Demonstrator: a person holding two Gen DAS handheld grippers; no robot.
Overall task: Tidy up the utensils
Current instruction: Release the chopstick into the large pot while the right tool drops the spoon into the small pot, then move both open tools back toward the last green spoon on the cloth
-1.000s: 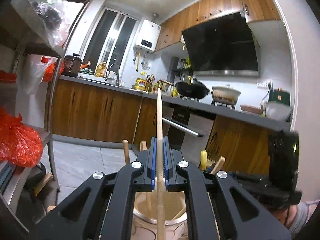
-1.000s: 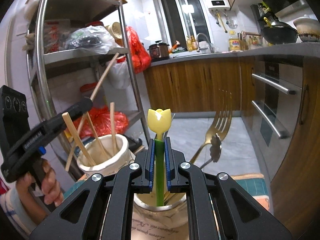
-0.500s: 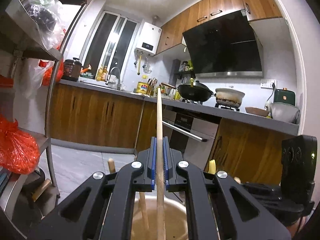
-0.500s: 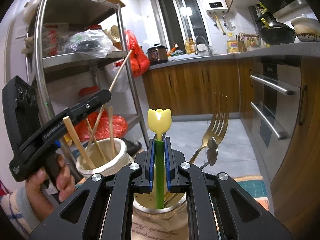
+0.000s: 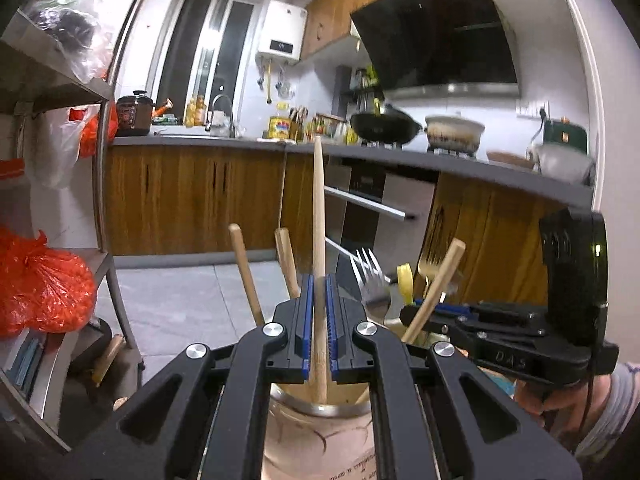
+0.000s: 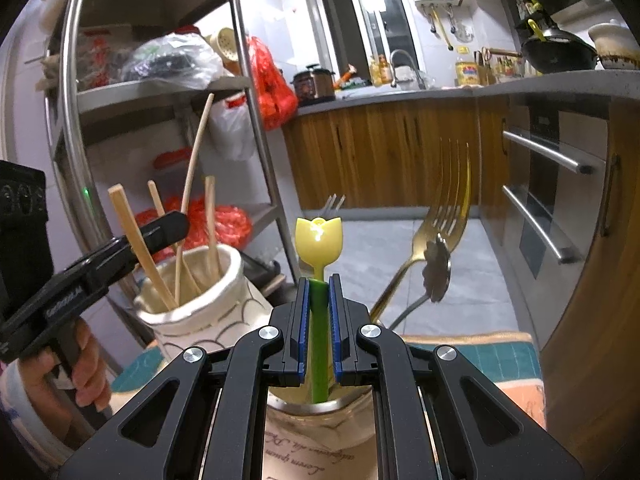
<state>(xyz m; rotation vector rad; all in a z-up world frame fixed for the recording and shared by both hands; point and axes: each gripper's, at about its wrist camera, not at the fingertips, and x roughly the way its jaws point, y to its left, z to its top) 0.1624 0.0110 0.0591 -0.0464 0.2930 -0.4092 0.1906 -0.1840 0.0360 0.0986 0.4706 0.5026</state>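
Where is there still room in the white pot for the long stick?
Free: the pale ceramic holder's right side, beside its three wooden chopsticks. Crowded: its left rim, where the left tongs grip the long wooden chopstick.

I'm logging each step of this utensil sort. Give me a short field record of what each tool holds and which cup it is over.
left tool: shut on wooden chopstick
left target: white ceramic cup, other chopsticks already in it
right tool: shut on green-handled utensil with yellow tulip end
right target: lettered cup
also in lettered cup: gold fork
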